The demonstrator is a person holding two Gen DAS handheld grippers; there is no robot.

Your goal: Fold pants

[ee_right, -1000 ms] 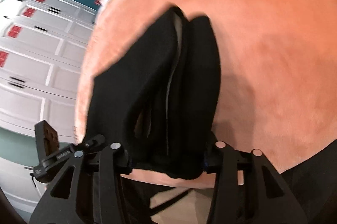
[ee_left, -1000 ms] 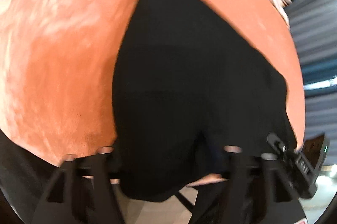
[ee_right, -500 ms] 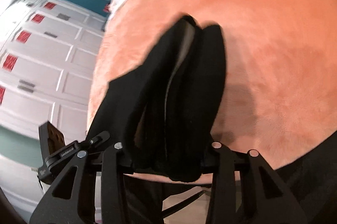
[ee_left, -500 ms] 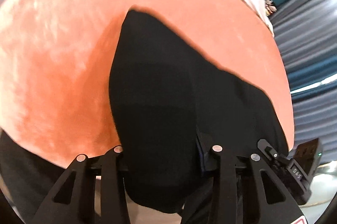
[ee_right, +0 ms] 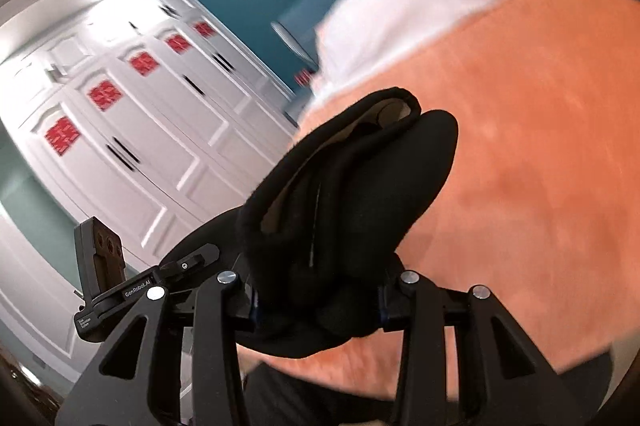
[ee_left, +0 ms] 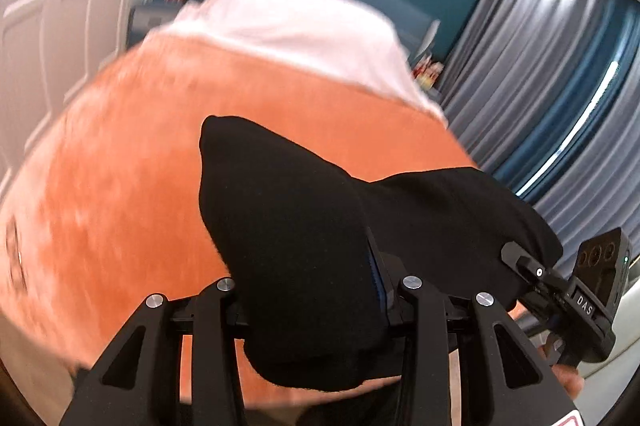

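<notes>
Biggest worry was the black fabric pants (ee_left: pixel 304 246) slipping: they hung bunched above the orange velvety bed cover (ee_left: pixel 120 206), centre of both frames, and a thick wad like that could've pulled loose or unfolded mid-air. Left gripper (ee_left: pixel 316 290) pinched one end, right gripper (ee_right: pixel 316 282) the other. No containers anywhere in view.

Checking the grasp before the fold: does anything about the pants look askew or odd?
Nothing damaged. The black pants bunch thickly in the right gripper, pale lining showing, while the left gripper pinches a smoother fold, above the orange blanket.
</notes>
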